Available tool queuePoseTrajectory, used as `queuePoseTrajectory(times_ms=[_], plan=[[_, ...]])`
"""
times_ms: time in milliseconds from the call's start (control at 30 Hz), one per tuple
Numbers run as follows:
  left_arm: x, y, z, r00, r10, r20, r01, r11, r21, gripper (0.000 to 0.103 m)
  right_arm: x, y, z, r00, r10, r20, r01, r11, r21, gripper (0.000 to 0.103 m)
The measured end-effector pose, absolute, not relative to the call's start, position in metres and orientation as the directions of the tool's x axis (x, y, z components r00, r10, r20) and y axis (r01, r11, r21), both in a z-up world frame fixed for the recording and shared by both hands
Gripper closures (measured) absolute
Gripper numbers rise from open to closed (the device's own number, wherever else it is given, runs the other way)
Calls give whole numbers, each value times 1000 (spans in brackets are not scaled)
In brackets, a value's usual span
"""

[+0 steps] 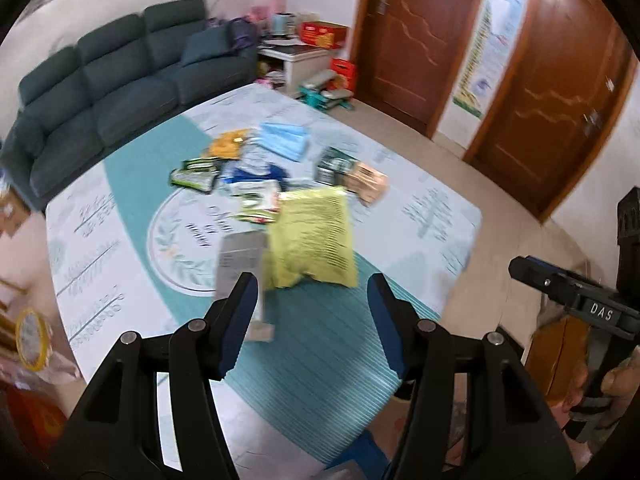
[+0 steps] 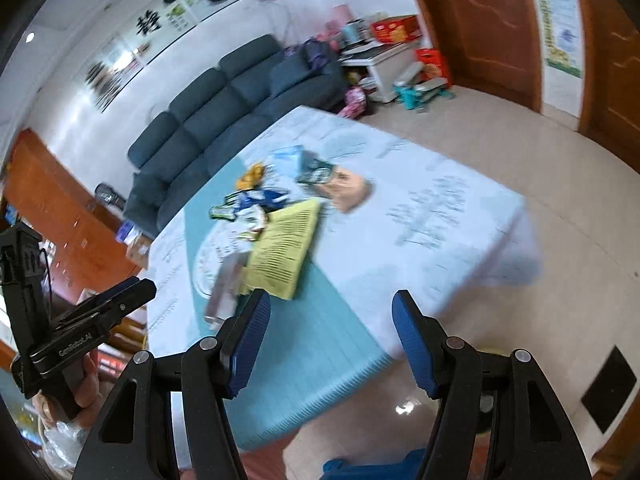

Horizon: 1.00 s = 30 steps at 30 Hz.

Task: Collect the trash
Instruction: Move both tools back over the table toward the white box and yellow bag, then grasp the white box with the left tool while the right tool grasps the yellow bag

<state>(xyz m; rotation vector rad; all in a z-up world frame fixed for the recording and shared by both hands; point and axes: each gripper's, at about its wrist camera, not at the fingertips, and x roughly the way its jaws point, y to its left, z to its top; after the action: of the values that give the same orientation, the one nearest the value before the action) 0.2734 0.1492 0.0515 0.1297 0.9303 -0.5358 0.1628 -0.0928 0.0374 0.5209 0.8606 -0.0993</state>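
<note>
Above the floor mat (image 1: 132, 184), both grippers hover.
Left gripper (image 1: 312, 316) and right gripper (image 2: 330, 332) spread, empty; yellow bag (image 1: 316, 236) among wrappers below.

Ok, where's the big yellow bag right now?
The yellow bag lies on the teal mat, at the near edge of the litter pile, right of the grey packet in the left wrist view.
</note>
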Motion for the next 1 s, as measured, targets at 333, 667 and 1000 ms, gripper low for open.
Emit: queuePoseTrajectory(times_ms=[333,667,1000], plan=[[335,200,-6,332,-412,-848,336,892,-302,49,261,-59,-27,565,289,-773,239,839,488,39],[355,186,-66,219,-447,-867,292,878,-379,49,308,-48,-90,508,365,-781,280,787,550,38],[374,177,-91,194,-423,-885,304,884,-356,49,335,-19,-113,467,386,-796,267,796,543,38]])
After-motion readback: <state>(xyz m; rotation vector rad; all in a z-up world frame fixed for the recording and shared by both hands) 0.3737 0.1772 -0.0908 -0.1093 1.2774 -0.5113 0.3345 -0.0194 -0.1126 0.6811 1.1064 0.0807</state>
